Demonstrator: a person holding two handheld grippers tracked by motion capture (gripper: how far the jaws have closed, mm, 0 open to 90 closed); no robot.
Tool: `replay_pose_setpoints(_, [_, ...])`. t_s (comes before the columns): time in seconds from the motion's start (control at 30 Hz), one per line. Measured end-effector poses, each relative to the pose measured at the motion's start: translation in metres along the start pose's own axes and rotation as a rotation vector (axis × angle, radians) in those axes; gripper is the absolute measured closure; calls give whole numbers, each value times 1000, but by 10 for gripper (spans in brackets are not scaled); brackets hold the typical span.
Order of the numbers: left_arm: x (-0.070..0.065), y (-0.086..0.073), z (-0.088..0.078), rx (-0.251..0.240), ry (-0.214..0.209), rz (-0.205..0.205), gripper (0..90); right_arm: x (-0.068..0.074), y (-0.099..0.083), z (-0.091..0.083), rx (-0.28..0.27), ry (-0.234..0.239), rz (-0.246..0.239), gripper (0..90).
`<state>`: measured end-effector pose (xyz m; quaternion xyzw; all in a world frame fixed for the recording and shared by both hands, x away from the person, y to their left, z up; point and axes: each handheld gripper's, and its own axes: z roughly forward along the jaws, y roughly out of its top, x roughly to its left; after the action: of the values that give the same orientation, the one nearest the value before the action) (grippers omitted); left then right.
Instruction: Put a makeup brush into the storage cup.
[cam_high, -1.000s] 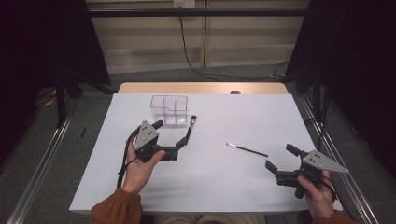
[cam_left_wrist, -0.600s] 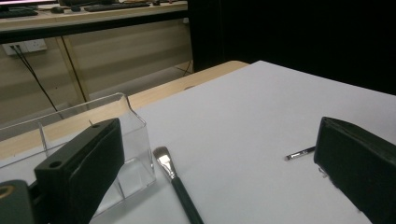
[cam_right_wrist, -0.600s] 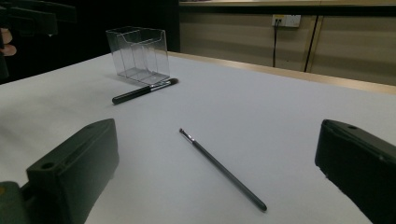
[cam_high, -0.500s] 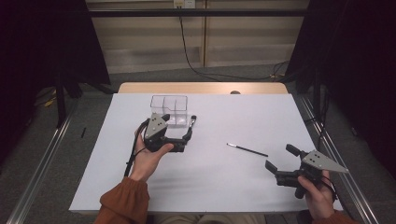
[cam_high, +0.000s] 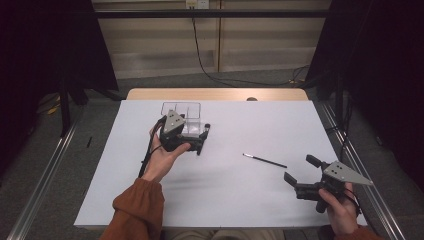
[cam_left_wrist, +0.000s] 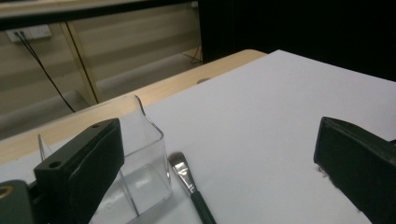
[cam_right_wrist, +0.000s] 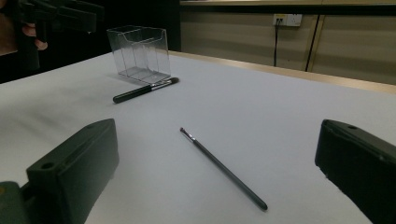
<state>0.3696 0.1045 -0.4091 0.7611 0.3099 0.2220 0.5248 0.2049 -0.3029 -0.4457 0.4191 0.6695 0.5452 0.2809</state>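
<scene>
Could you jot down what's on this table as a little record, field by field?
Surface: white table
Container: clear plastic organizer, upright, near the far edge
Thick brush: thick brush lying beside the organizer
Thin brush: thin brush lying alone mid-table
Left hand-held gripper: jaws open, above the thick brush
Right hand-held gripper: jaws open, facing the thin brush

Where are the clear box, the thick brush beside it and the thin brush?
clear box (cam_right_wrist: 139, 52), right gripper view, front wall.
thick brush (cam_right_wrist: 140, 91), right gripper view, dark handle.
thin brush (cam_right_wrist: 224, 169), right gripper view, mid handle.
</scene>
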Motion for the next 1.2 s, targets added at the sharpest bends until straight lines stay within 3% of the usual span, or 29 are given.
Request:
replay_pose_setpoints(0.17, [-2, 0, 4, 70, -3, -8, 28, 0, 0, 0, -2, 5, -2, 0])
replay_pose_setpoints(0.37, [1, 5, 9, 155, -4, -50, 21, 0, 0, 0, 0, 4, -3, 0])
replay_pose_setpoints(0.47, [1, 9, 13, 211, -3, -24, 20, 0, 0, 0, -1, 3, -1, 0])
replay_pose_setpoints(0.6, [3, 12, 16, 241, -9, -60, 20, 0, 0, 0, 0, 5, -5, 0])
replay_pose_setpoints(0.8, [4, 18, 21, 323, -42, -80, 20, 0, 0, 0, 2, 5, -5, 0])
replay_pose_setpoints(0.93, [6, 23, 26, 427, -75, -105, 39, 0, 0, 0, 3, 6, -4, 0])
replay_pose_setpoints(1.0, [7, 23, 28, 438, -73, -115, 39, 0, 0, 1, 2, 9, -3, 0])
replay_pose_setpoints(1.13, [10, 27, 36, 518, -64, -143, 40, 1, 0, 1, 4, 12, -1, 0])
replay_pose_setpoints(1.2, [11, 27, 40, 541, -49, -137, 40, 1, 0, 1, 5, 12, -3, 0])
